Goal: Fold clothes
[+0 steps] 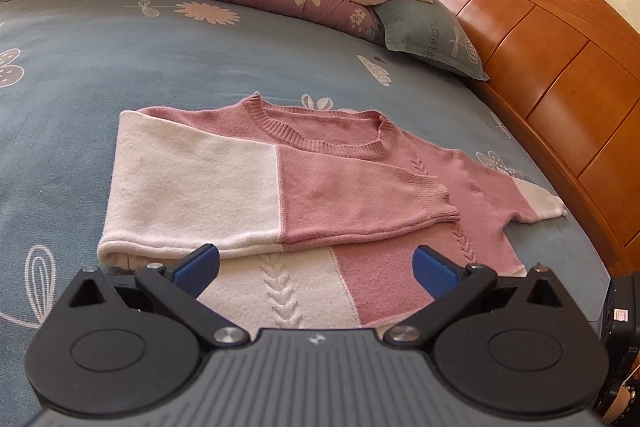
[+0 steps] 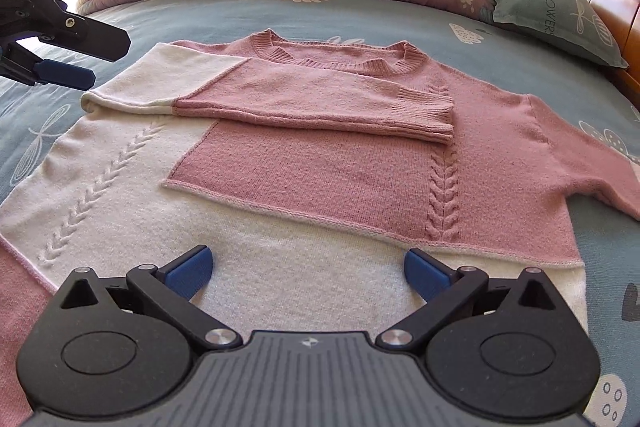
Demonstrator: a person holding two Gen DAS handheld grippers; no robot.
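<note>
A pink and white knit sweater (image 2: pixel 304 163) is laid flat on the bed (image 2: pixel 224 15), one sleeve (image 2: pixel 320 103) folded across its chest. The right claw (image 2: pixel 308 273) is held spread and empty over the white hem at 6 o'clock. The left claw (image 1: pixel 316 269) is likewise spread, empty, beside the folded sleeve.

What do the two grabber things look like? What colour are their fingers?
Both look alike. The left gripper and the right gripper each have two blue ribbed fingertips on black linkage arms joined by silver pivot screws. Behind these sit two round black housings and a grey body with raised stripes and a small white mark. Seen from the side, the left gripper carries white lettering. No cables or sleeves show.
</note>
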